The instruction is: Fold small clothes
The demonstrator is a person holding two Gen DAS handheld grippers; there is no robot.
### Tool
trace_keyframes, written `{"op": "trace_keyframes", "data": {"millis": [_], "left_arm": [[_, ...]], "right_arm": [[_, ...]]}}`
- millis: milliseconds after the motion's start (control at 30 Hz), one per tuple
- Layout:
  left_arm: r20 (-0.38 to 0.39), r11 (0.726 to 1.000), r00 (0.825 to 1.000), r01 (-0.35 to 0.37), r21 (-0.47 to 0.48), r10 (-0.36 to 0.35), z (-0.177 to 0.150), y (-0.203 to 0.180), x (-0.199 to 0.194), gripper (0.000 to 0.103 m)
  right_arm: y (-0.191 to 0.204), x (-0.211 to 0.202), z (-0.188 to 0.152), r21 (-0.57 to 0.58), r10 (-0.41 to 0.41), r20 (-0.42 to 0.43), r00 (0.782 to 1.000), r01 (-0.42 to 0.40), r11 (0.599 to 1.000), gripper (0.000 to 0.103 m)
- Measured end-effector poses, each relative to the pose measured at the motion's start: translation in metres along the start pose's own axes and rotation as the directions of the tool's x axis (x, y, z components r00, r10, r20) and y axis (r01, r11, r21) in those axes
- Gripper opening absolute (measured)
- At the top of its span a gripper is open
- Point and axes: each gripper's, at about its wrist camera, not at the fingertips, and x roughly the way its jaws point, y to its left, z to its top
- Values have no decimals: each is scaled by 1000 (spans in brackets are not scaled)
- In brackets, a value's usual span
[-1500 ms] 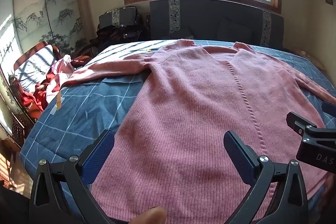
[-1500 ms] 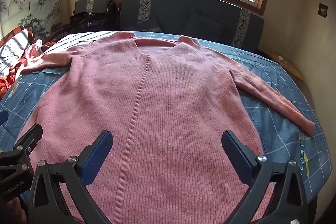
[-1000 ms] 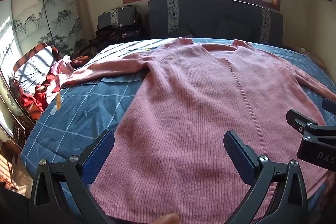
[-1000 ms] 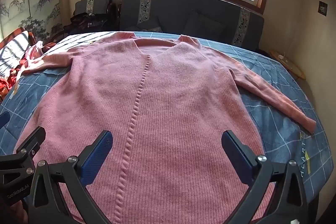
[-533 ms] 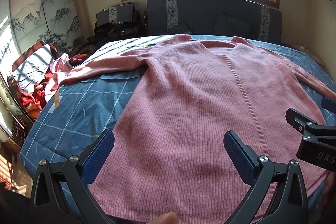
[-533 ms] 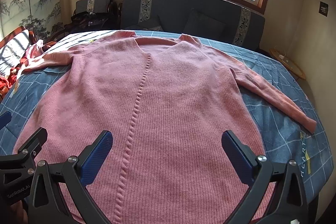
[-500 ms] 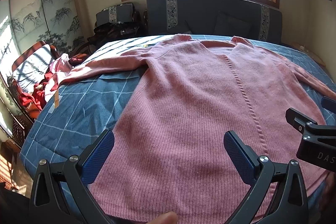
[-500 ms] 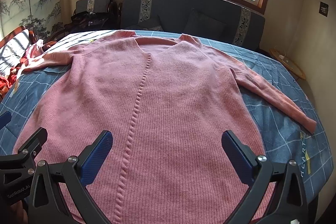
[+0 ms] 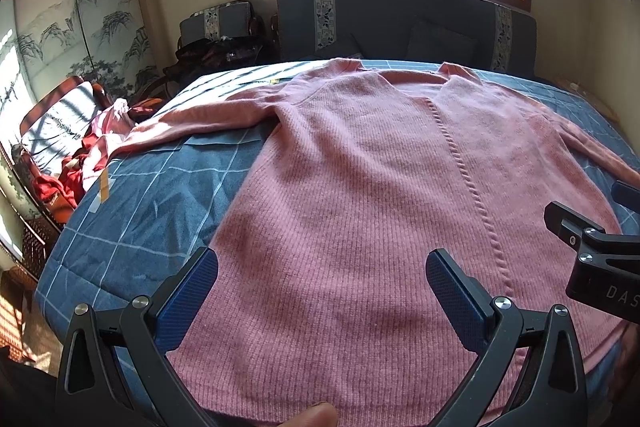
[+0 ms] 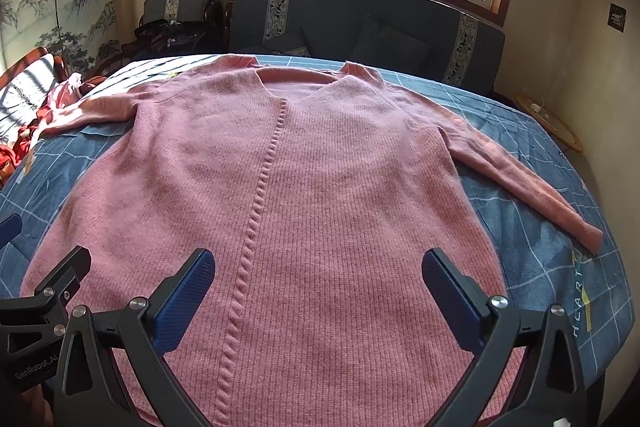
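Observation:
A pink knit sweater [image 9: 380, 187] [image 10: 320, 195] lies flat and face up on a blue checked bedspread [image 9: 152, 195] [image 10: 532, 227], neck toward the window, both sleeves spread out sideways. My left gripper [image 9: 322, 267] hovers open over the lower left part of the sweater's body, nothing between its blue pads. My right gripper [image 10: 318, 265] hovers open above the lower middle of the sweater, just right of the cable seam. Each gripper shows at the edge of the other's view. A fingertip [image 9: 312, 417] pokes in at the bottom of the left wrist view.
A heap of red and pink clothes [image 9: 76, 163] sits on a chair off the bed's left side. A dark headboard [image 10: 360, 27] with patterned strips and a window stand behind. A round wooden tray [image 10: 552, 125] lies at the right, by the wall.
Both grippers have drifted slightly back and up over the sweater's hem end; the sweater has not moved and both stay open.

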Motion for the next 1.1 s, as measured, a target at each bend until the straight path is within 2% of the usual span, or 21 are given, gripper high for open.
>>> {"op": "trace_keyframes", "data": {"millis": [667,933,1100], "left_arm": [[-7,1000,1000,-17,20,17,8,0,6,103],[-50,999,998,-27,-17,26,24,26,29,103],[-66,998,997,-48,-33,46,34,57,51,103]], "right_arm": [[-20,13,8,17,-10,-17,1000,10,1000,103],[-39,25,17,22,-36,-23,999,36,999,103],[-56,35,21,24,-60,-29,998,60,998,103]]}}
